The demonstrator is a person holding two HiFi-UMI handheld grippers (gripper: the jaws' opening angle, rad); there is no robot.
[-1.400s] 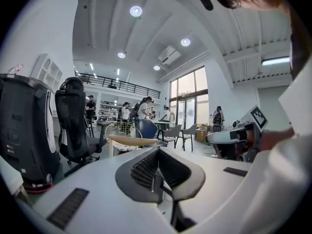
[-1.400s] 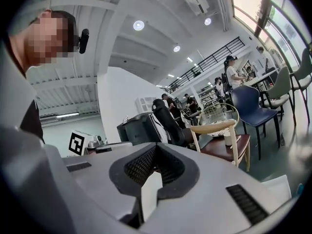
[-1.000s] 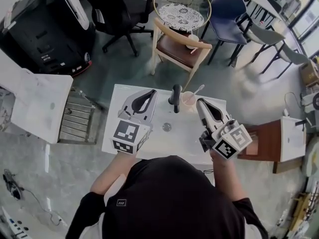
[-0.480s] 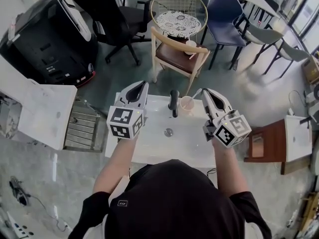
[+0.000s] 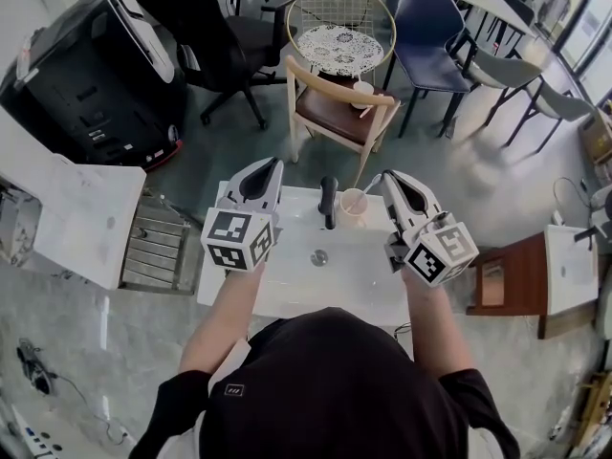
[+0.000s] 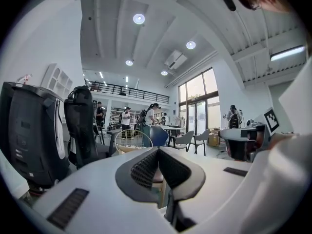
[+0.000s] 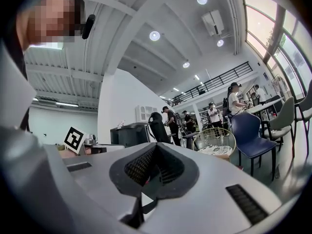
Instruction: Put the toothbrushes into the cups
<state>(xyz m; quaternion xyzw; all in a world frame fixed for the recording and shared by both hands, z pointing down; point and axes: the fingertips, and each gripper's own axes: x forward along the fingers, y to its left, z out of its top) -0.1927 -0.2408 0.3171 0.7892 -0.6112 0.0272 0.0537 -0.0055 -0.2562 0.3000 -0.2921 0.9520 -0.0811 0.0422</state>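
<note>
The person stands at a small white worktop (image 5: 287, 290) and holds one gripper in each hand, both at about the same height above it. A black faucet (image 5: 328, 199) stands at the far edge of the worktop, and I take it as the landmark.

The left claw (image 5: 272, 163) is to the left of the faucet. Its two jaws are pressed together and there is nothing between them. The right claw (image 5: 387, 174) is to the right of the faucet. Its jaws are also pressed together, and it carries nothing.

Just to the right of the faucet, between it and the right claw, a pale cup (image 5: 354, 207) stands upright on the worktop. A toothbrush (image 5: 366, 190) is in this cup and leans out towards the right claw. In front of the faucet, nearer to the person, is the round drain (image 5: 319, 256).

Beyond the faucet is a wooden chair (image 5: 330, 73), and a second cup (image 5: 362, 88) stands on its seat.
</note>
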